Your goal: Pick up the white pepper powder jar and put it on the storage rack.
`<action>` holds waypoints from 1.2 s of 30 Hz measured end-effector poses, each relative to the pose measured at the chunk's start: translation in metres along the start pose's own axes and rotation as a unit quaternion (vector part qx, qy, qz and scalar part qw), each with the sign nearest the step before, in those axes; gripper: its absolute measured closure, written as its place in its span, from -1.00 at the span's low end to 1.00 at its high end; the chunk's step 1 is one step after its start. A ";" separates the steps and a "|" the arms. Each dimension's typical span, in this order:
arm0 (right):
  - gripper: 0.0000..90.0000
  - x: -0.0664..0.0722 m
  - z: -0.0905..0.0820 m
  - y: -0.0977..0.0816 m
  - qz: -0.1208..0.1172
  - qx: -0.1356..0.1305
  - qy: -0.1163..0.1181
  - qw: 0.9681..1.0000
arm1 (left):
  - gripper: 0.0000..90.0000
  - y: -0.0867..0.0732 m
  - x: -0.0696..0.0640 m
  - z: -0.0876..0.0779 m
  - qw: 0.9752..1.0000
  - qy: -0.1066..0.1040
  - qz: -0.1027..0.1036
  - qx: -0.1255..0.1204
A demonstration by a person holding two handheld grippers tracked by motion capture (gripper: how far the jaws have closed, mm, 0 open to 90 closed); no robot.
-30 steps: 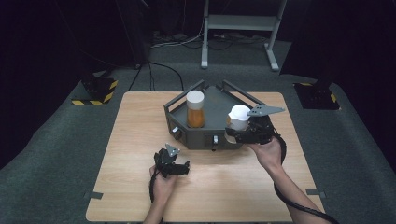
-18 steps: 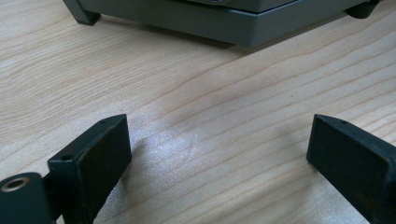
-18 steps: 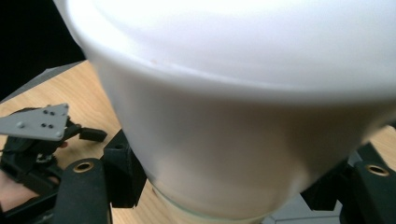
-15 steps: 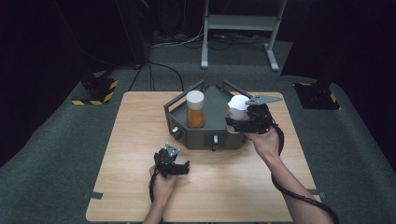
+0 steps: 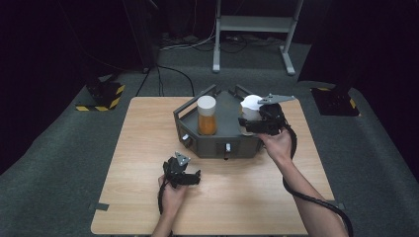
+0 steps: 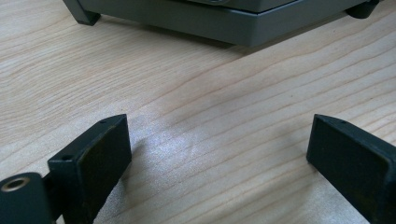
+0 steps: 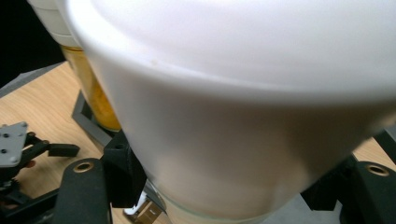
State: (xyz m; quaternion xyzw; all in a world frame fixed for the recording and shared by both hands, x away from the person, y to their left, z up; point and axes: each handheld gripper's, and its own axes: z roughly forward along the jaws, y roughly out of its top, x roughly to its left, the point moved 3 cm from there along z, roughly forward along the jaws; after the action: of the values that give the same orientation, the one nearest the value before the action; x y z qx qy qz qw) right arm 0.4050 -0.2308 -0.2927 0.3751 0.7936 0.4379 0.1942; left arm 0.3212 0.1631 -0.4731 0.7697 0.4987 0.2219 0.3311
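Note:
A dark grey holder point(image 5: 222, 140) stands mid-table, with an orange bottle point(image 5: 206, 122) under a white cap upright in its left side. Over the holder's right side my right gripper point(image 5: 250, 121) is shut on a second white-capped bottle point(image 5: 251, 104). In the right gripper view that white cap point(image 7: 243, 93) looms close, the right gripper point(image 7: 229, 186) has one black jaw on each side below it, and the orange bottle point(image 7: 93, 100) stands behind at the left. My left gripper point(image 5: 191, 177) rests on the wood in front of the holder. In its own view the left gripper point(image 6: 219, 154) is open over bare wood.
The wooden table point(image 5: 148, 148) has free room left of and in front of the holder. The holder's base edge point(image 6: 224, 21) lies just ahead of the left jaws. Black cables trail from both grippers. A metal stand point(image 5: 252, 29) and floor cables lie beyond the table.
My right gripper has carried the white-capped bottle away from the person, from the holder's front right toward its back right. The left gripper has stayed put.

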 end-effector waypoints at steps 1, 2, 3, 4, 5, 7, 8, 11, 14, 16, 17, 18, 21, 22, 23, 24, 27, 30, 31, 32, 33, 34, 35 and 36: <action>-0.33 -0.001 0.001 0.000 0.001 0.001 -0.002 1.000 | -0.86 0.000 0.000 0.000 1.000 0.000 0.000 0.000; -0.33 -0.001 0.003 0.000 0.003 0.003 -0.003 1.000 | -0.86 0.000 0.000 0.000 1.000 0.000 0.000 0.000; -0.33 -0.002 0.004 0.000 0.004 0.004 -0.004 1.000 | -0.86 0.000 0.000 0.000 1.000 0.000 0.000 0.000; -0.33 -0.003 0.006 -0.001 0.007 0.006 -0.006 1.000 | -0.86 0.000 0.000 0.000 1.000 0.000 0.000 -0.001; -0.33 -0.003 0.007 -0.001 0.008 0.006 -0.006 1.000 | -0.86 0.000 0.000 0.000 1.000 0.000 0.000 0.000; -0.33 -0.004 0.009 -0.001 0.011 0.008 -0.009 1.000 | -0.86 0.000 0.000 0.000 1.000 0.000 0.000 -0.001; -0.33 -0.005 0.012 -0.001 0.012 0.010 -0.011 1.000 | -0.86 0.000 0.000 0.000 1.000 0.000 0.000 -0.001; -0.33 -0.005 0.014 -0.001 0.014 0.013 -0.014 1.000 | -0.85 0.000 0.000 0.000 1.000 0.000 -0.001 -0.001; -0.33 -0.006 0.018 -0.001 0.013 0.013 -0.019 1.000 | -0.86 0.000 0.000 0.000 1.000 0.000 0.000 -0.001; -0.33 -0.006 0.020 -0.002 0.014 0.014 -0.023 1.000 | -0.85 0.000 0.000 0.000 1.000 0.000 0.000 -0.001; -0.33 -0.005 0.021 -0.002 0.015 0.015 -0.024 0.999 | -0.85 0.000 0.000 0.000 1.000 0.000 -0.001 -0.001; -0.33 -0.006 0.022 -0.001 0.015 0.015 -0.026 0.999 | -0.85 0.000 0.000 0.000 1.000 0.000 0.000 0.000; -0.33 -0.007 0.026 -0.001 0.016 0.014 -0.027 0.999 | -0.85 0.000 0.000 0.000 1.000 0.000 0.000 -0.001; -0.33 -0.008 0.027 -0.001 0.016 0.013 -0.028 0.999 | -0.85 0.000 0.000 0.000 1.000 0.000 0.000 -0.001; -0.33 -0.007 0.028 -0.001 0.016 0.013 -0.030 0.999 | -0.85 0.000 0.000 0.000 1.000 0.000 0.000 -0.001; -0.33 -0.007 0.029 -0.001 0.016 0.013 -0.033 0.999 | -0.85 0.000 0.000 0.000 1.000 0.000 0.000 -0.001; -0.33 -0.008 0.031 -0.001 0.018 0.008 -0.034 0.999 | -0.85 0.000 0.000 0.000 1.000 0.000 0.000 0.000; -0.33 -0.007 0.034 -0.001 0.016 0.011 -0.034 0.999 | -0.85 0.000 0.000 0.000 1.000 0.000 0.000 -0.001; -0.33 -0.006 0.035 -0.001 0.016 0.011 -0.035 0.999 | -0.85 0.000 0.000 0.000 1.000 0.000 0.000 -0.001; -0.33 -0.005 0.036 -0.001 0.013 0.013 -0.036 0.999 | -0.85 0.000 0.000 0.000 1.000 0.000 0.000 -0.001; -0.33 -0.005 0.037 -0.001 0.012 0.012 -0.036 0.999 | -0.85 0.000 0.000 0.000 1.000 0.000 0.000 -0.001; -0.33 -0.004 0.038 -0.001 0.011 0.014 -0.036 0.999 | -0.85 0.000 0.000 0.000 1.000 0.000 0.000 -0.001; -0.33 -0.003 0.039 -0.001 0.010 0.014 -0.037 0.999 | -0.85 0.000 0.000 0.000 1.000 0.000 0.000 0.000; -0.33 -0.003 0.040 0.000 0.009 0.014 -0.037 0.999 | -0.85 0.000 0.000 0.000 1.000 0.000 0.000 -0.001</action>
State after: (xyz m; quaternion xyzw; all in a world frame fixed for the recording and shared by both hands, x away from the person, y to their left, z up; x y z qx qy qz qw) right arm 0.4320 -0.2116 -0.3145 0.4010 0.7887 0.4141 0.2136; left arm 0.3211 0.1632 -0.4733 0.7695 0.4986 0.2218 0.3317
